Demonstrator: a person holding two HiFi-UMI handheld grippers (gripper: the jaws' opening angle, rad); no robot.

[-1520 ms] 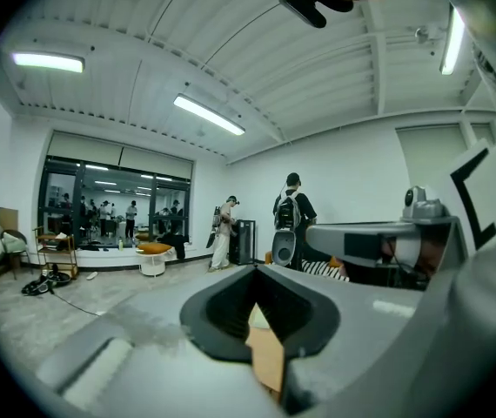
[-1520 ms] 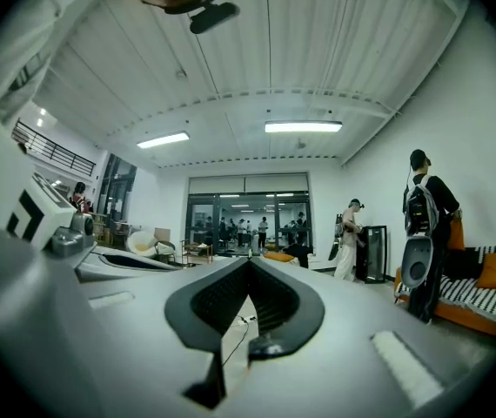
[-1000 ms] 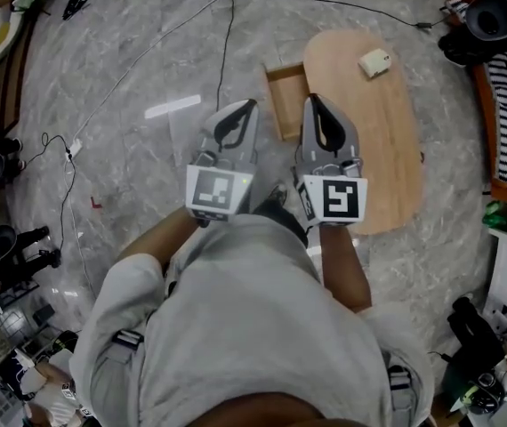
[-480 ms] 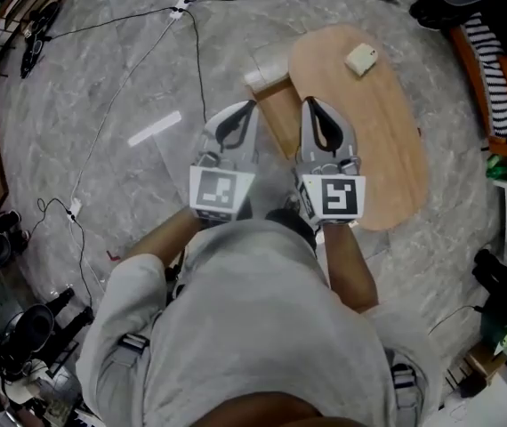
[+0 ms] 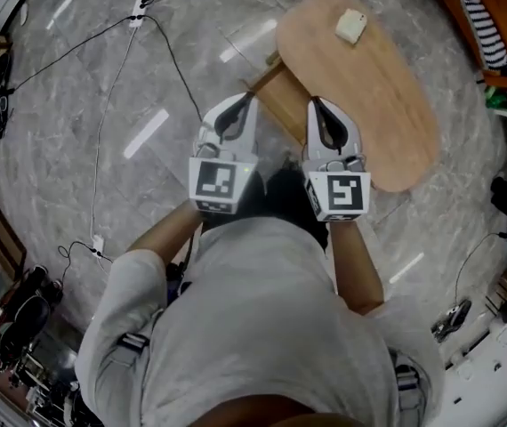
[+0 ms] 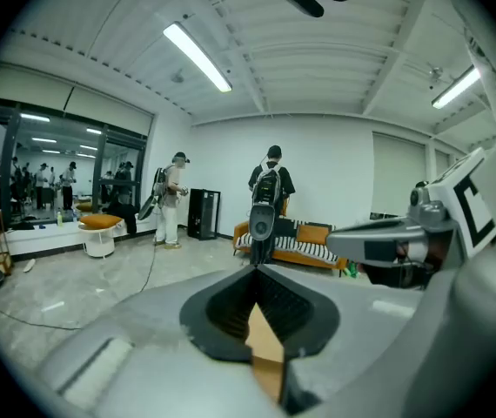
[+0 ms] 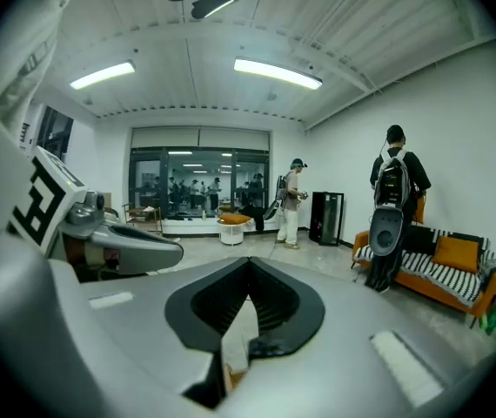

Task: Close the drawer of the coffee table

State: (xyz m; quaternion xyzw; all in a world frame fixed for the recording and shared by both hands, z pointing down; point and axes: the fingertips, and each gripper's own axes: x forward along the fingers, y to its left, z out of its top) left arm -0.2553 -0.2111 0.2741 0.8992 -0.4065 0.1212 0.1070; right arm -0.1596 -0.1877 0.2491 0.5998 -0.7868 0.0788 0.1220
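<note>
The oval wooden coffee table (image 5: 374, 87) stands on the marble floor at the upper right of the head view. Its open drawer (image 5: 280, 100) sticks out from the table's left side. My left gripper (image 5: 250, 99) and right gripper (image 5: 312, 102) are held side by side above the floor, both shut and holding nothing. Their tips lie over the drawer's two sides, and how high above it I cannot tell. In the left gripper view a strip of brown wood (image 6: 264, 347) shows below the shut left gripper (image 6: 257, 266). The right gripper (image 7: 250, 258) points out into the room.
A small white object (image 5: 351, 27) lies on the tabletop's far end. Cables (image 5: 111, 87) and a power strip (image 5: 138, 9) cross the floor at left. An orange sofa with a striped cover (image 5: 494, 20) stands at far right. A person (image 6: 270, 185) stands across the room.
Both grippers have travelled forward together and dipped. The drawer, earlier ahead of their tips, now lies between and under them. The table has swung toward the upper right. Both jaws stay shut.
</note>
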